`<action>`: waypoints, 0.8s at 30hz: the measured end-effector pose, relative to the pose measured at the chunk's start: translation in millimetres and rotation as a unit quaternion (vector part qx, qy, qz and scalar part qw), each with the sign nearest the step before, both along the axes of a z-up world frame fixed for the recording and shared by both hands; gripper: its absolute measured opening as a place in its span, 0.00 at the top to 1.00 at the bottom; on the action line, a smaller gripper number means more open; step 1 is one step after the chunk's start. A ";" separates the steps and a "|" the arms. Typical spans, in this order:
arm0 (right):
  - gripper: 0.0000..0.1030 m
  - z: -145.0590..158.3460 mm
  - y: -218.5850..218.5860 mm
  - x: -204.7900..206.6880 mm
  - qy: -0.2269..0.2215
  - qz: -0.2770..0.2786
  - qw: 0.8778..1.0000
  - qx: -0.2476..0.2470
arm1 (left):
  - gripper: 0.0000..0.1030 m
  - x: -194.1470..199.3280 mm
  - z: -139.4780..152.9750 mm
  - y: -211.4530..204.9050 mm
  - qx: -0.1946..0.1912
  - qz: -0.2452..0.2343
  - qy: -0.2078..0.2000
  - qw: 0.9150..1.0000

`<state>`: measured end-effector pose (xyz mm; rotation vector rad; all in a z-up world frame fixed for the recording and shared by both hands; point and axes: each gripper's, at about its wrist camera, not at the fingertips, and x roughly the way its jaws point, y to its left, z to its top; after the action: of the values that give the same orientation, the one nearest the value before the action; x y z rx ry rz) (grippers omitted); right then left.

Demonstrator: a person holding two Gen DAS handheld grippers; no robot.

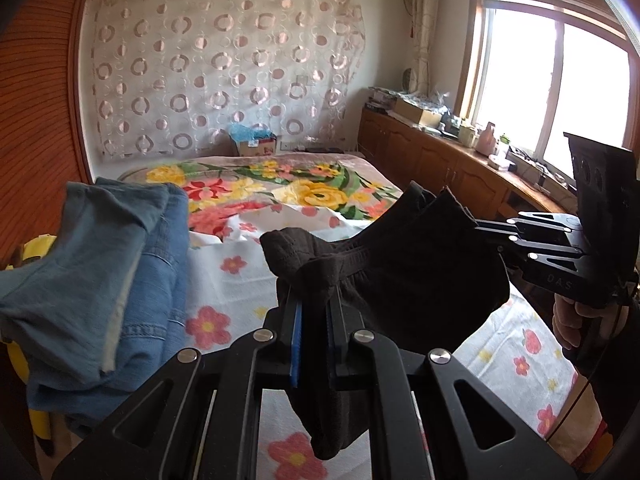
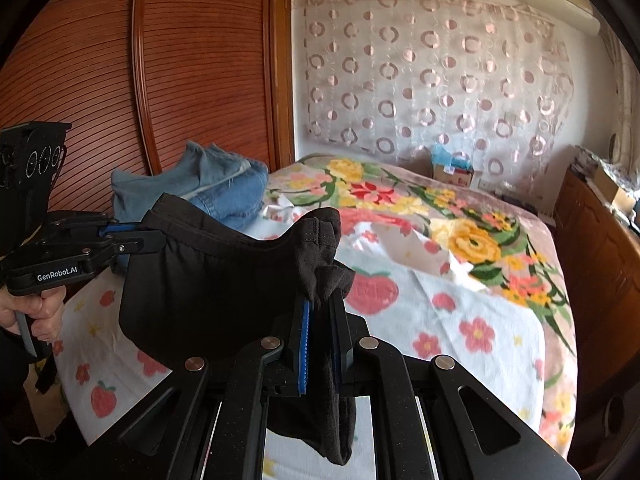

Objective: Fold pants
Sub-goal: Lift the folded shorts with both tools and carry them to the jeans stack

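Note:
Dark brown pants [image 1: 404, 276] hang stretched in the air between my two grippers, above the bed. My left gripper [image 1: 314, 300] is shut on one end of the waistband, with cloth drooping below its fingers. My right gripper [image 1: 480, 232] comes in from the right and is shut on the other end. In the right wrist view the right gripper [image 2: 324, 300] clamps the bunched pants [image 2: 224, 280], and the left gripper [image 2: 148, 232] holds the far end at the left.
A pile of blue jeans [image 1: 100, 280] lies at the left side of the bed [image 1: 240, 280], also in the right wrist view [image 2: 208, 184]. The bed has a floral sheet. Wooden cabinets [image 1: 440, 164] run along the right. A wooden wardrobe [image 2: 160, 80] stands at the left.

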<state>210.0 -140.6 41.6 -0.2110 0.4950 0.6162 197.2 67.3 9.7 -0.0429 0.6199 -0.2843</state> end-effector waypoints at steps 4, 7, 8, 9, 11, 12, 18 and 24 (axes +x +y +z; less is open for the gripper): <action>0.92 2.8 4.0 8.7 -0.010 0.010 1.000 0.008 | 0.90 -0.4 7.3 10.7 -0.001 0.011 -0.011 1.000; 0.92 8.2 8.1 15.0 -0.022 0.019 0.999 0.015 | 0.90 -1.3 16.1 19.3 0.000 0.022 -0.022 1.000; 0.92 10.2 9.3 17.5 -0.026 0.022 0.999 0.017 | 0.90 -1.4 19.1 22.0 0.000 0.025 -0.025 0.999; 0.92 12.8 10.7 18.8 -0.030 0.025 0.999 0.021 | 0.90 -1.7 23.0 25.3 0.000 0.029 -0.029 0.999; 0.92 18.6 14.4 22.2 -0.039 0.033 0.998 0.026 | 0.90 -2.3 29.8 30.5 0.001 0.036 -0.035 0.999; 0.92 21.0 16.5 24.1 -0.043 0.036 0.998 0.027 | 0.90 -2.4 33.4 33.4 0.003 0.039 -0.038 0.999; 0.92 28.2 25.3 35.0 -0.062 0.051 0.996 0.029 | 0.90 -5.4 52.5 46.3 0.012 0.054 -0.059 0.997; 0.92 28.2 29.0 43.5 -0.078 0.070 0.994 0.039 | 0.90 -13.3 64.3 62.2 0.015 0.073 -0.079 0.994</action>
<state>253.5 -111.6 69.8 -0.2202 0.3058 0.7489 183.9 129.5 74.1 -0.0361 0.4615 -0.1344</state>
